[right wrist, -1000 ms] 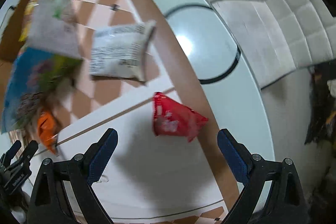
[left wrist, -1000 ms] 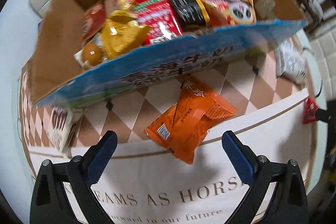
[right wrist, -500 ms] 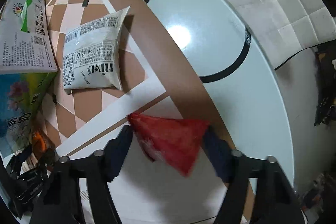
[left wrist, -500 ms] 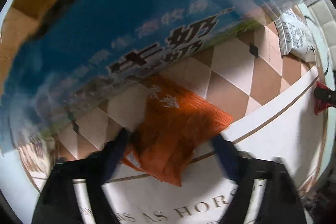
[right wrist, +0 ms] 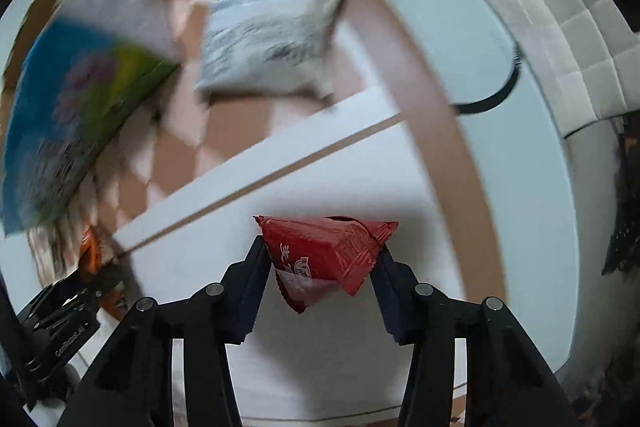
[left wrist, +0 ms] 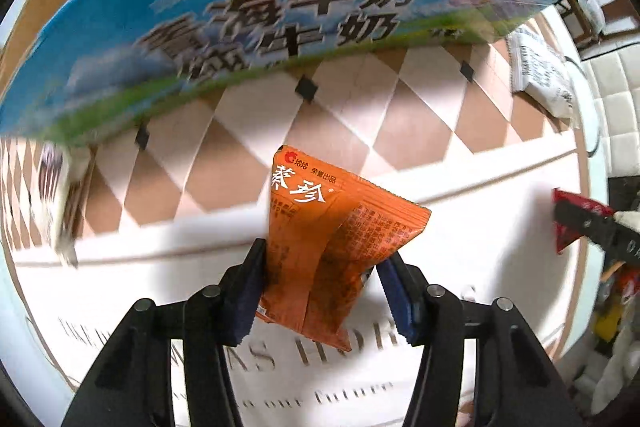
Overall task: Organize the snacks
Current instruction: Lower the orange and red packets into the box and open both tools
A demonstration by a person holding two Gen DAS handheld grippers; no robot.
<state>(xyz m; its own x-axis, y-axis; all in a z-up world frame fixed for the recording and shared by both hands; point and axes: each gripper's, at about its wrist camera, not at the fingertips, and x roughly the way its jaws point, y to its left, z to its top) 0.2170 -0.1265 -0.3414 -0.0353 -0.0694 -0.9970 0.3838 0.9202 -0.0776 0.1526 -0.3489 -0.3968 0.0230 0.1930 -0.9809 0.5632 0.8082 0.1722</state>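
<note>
My left gripper (left wrist: 320, 275) is shut on an orange snack packet (left wrist: 336, 227) and holds it over the white tablecloth, just in front of the blue-sided cardboard box (left wrist: 280, 11). My right gripper (right wrist: 320, 267) is shut on a red snack packet (right wrist: 324, 259), which also shows at the right edge of the left wrist view (left wrist: 572, 223). The left gripper and orange packet (right wrist: 90, 259) show at the lower left of the right wrist view. The box's contents are hidden from here.
A white printed snack bag (right wrist: 272, 39) lies on the checkered cloth right of the box, also in the left wrist view (left wrist: 540, 75). A small packet (left wrist: 56, 195) lies at the left by the box. The table's round edge (right wrist: 560, 227) runs right.
Both grippers moved down onto their packets and closed: the left took the orange packet, the right took the red one. The box interior has dropped out of the left view.
</note>
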